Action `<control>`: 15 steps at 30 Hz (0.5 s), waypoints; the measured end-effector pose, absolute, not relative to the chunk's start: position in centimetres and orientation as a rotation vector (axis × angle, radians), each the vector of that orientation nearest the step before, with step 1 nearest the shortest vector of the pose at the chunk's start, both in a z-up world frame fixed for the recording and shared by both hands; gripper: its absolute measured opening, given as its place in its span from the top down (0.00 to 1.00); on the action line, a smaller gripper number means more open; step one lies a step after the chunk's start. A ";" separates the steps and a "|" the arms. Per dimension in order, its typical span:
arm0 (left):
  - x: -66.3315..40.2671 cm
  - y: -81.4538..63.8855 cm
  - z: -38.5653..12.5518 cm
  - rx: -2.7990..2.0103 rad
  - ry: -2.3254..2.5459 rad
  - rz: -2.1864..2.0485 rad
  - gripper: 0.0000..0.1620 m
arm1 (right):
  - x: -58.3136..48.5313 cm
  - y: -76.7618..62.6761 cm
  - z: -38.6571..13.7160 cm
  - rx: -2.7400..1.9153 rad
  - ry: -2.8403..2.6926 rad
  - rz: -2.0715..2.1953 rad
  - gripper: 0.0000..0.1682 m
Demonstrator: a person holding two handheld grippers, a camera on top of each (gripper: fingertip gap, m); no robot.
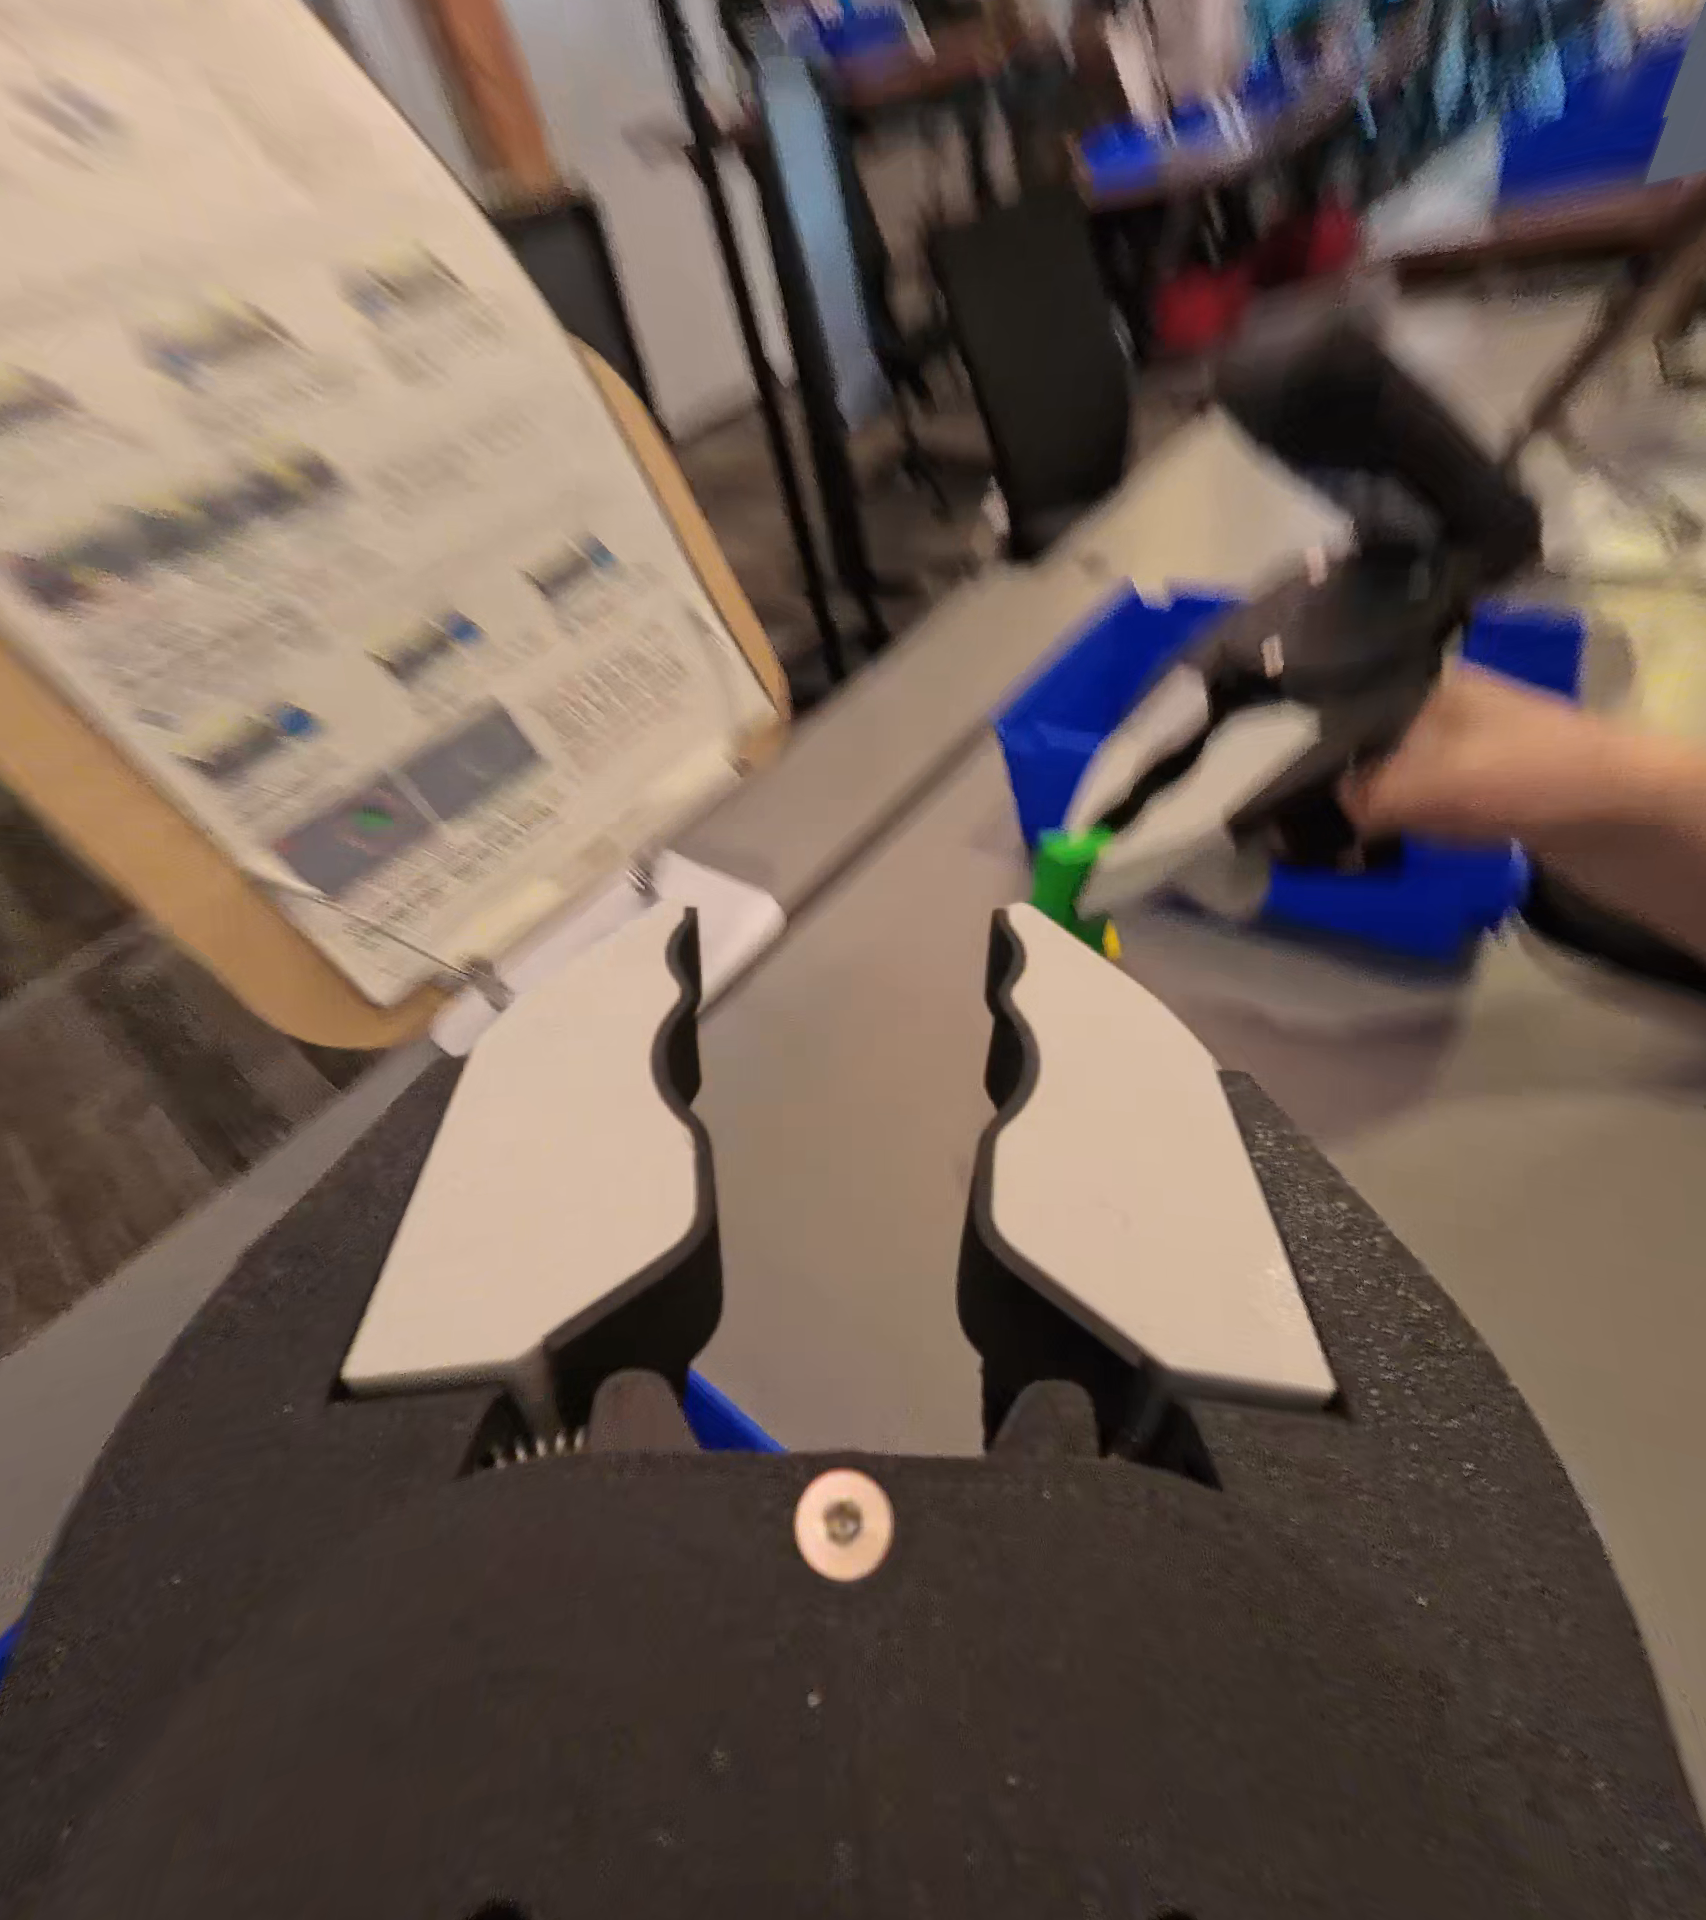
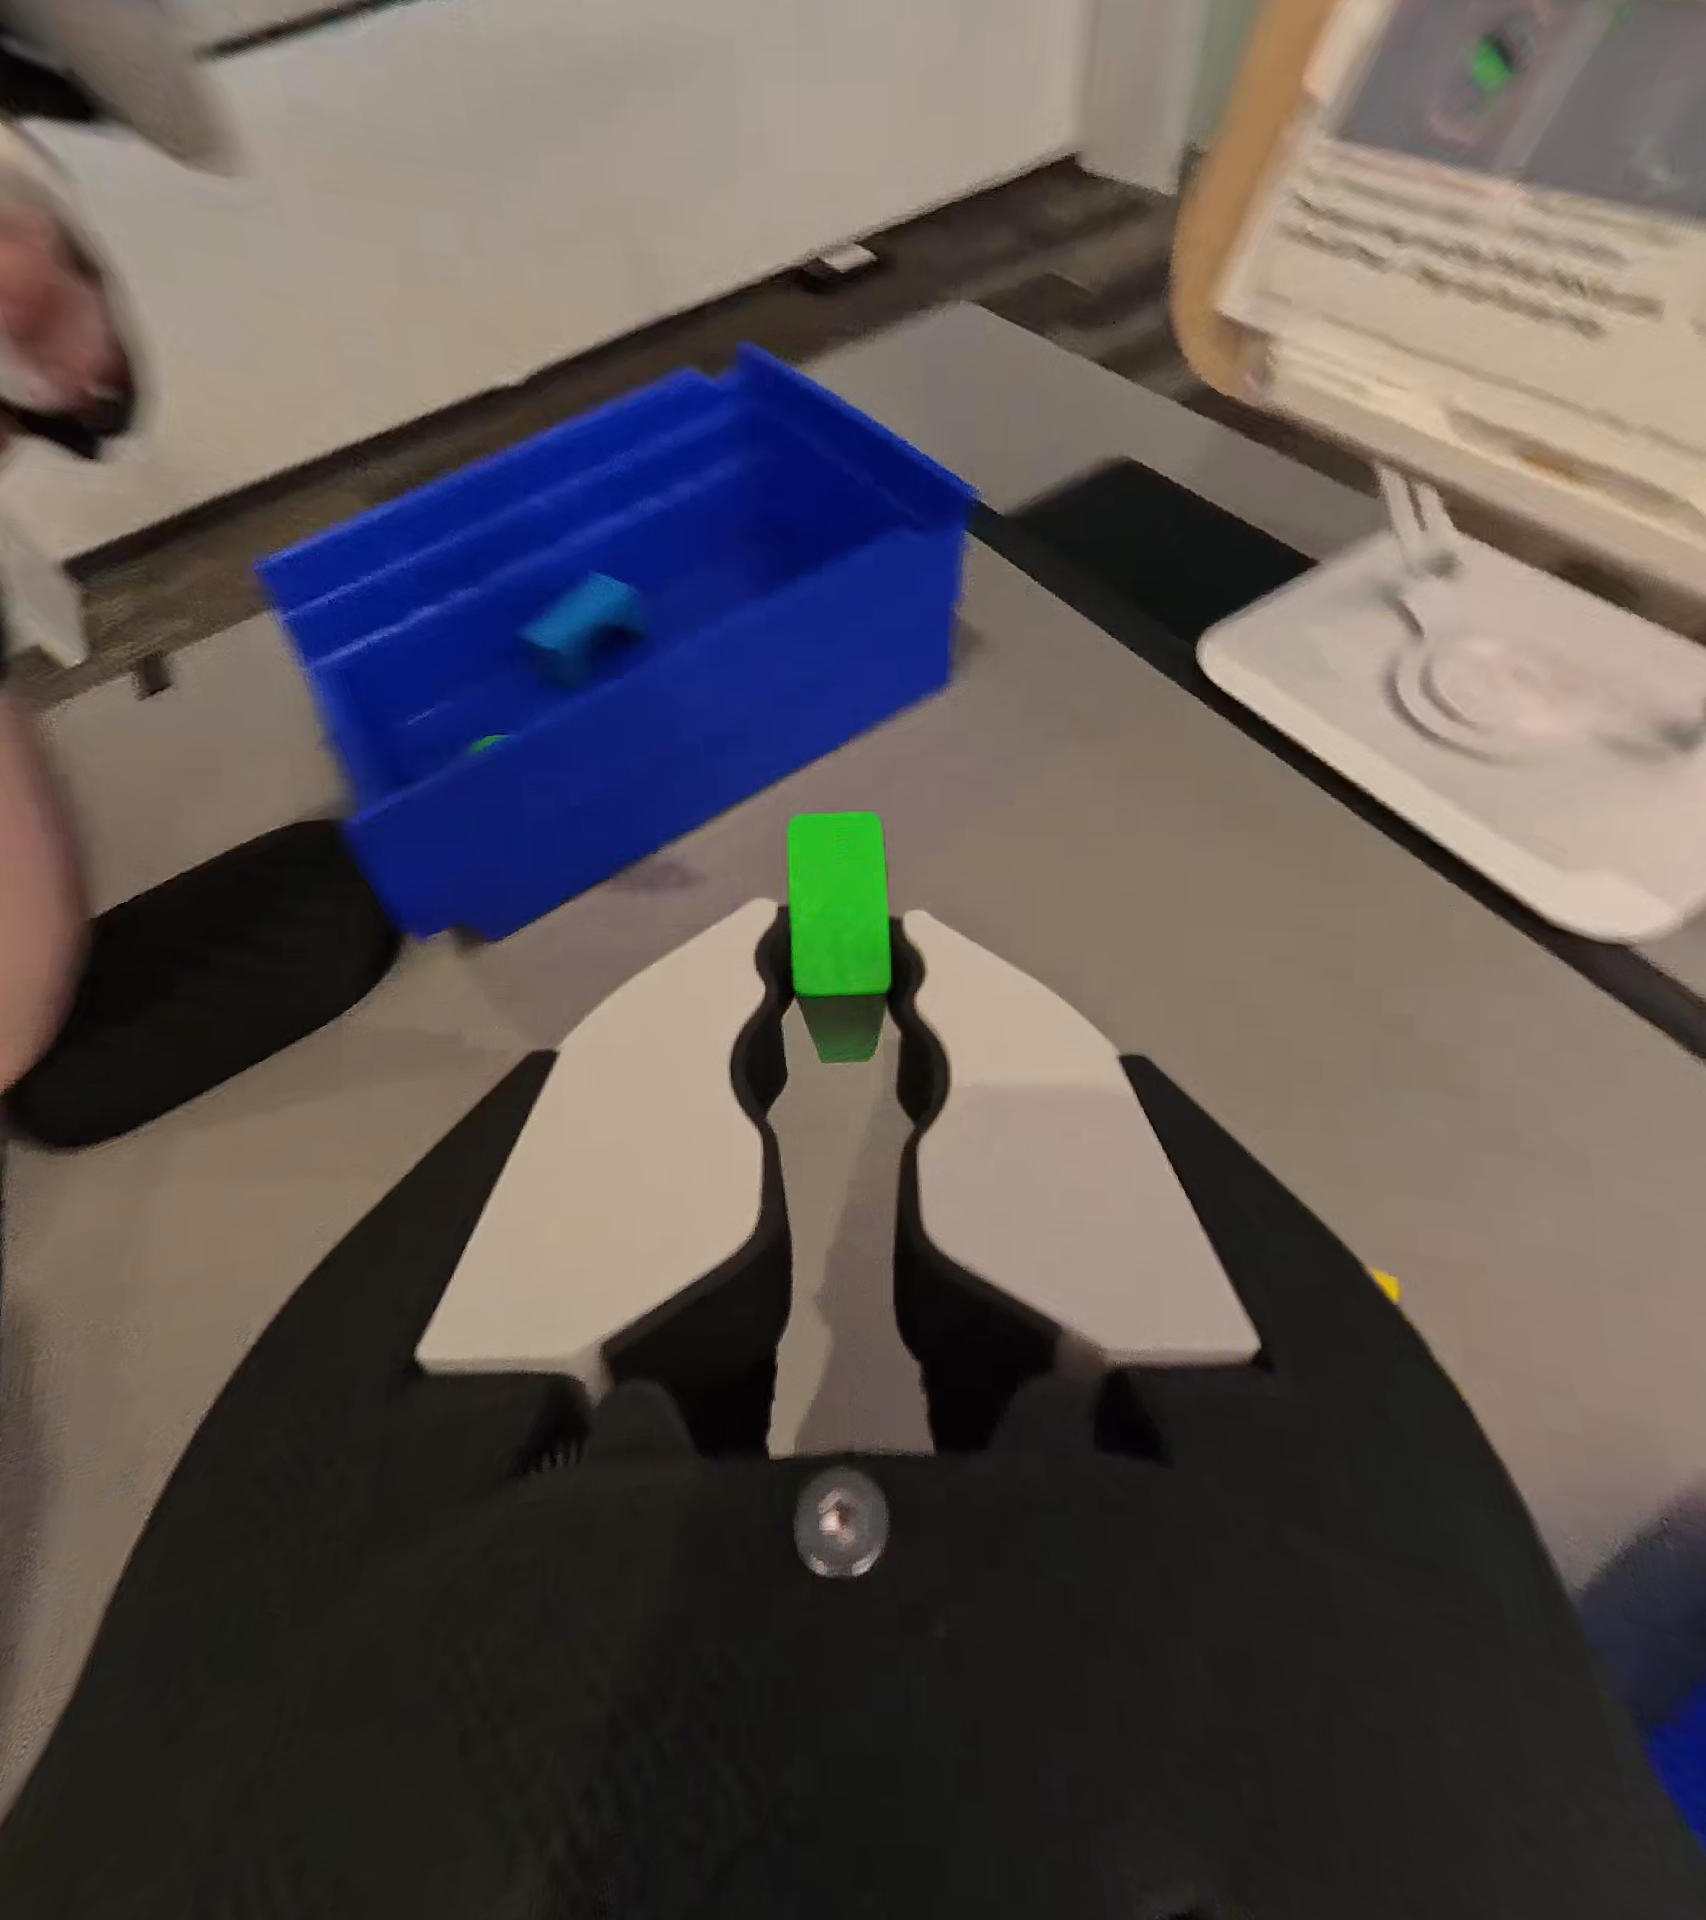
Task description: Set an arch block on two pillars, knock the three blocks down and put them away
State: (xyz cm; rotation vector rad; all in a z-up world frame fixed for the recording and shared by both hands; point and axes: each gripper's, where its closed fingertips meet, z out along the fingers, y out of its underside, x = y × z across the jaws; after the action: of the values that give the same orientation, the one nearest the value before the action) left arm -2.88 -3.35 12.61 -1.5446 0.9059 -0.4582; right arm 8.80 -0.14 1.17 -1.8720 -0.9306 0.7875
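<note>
My right gripper (image 2: 836,935) pinches a green pillar block (image 2: 836,914) at the fingertips, above the grey counter (image 2: 1192,1018) and just short of the blue bin (image 2: 641,748). The block is a rectangular bar, its long axis running away from me toward the bin, the far end tipped upward; my pads clamp its 2 long sides near the lower end. It looks like painted wood: light, rigid and smooth, so I judge a firm squeeze on flat faces safest, as it could pivot in a tip-only hold. In the bin lie a blue arch block (image 2: 581,629) and a green piece (image 2: 490,744), part hidden. My left gripper (image 1: 841,940) hangs open and empty over the counter beside a clipboard stand (image 1: 714,914).
</note>
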 end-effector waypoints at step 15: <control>-12.5 -0.1 4.1 -2.052 0.699 -0.124 0.71 | 7.0 7.2 -7.7 -2.263 -0.524 0.216 0.90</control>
State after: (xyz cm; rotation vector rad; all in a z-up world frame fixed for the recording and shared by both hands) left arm -12.54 -0.08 4.10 -2.0515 0.6989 -0.1236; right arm 7.04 7.17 -7.72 -2.2631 -0.5238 0.2157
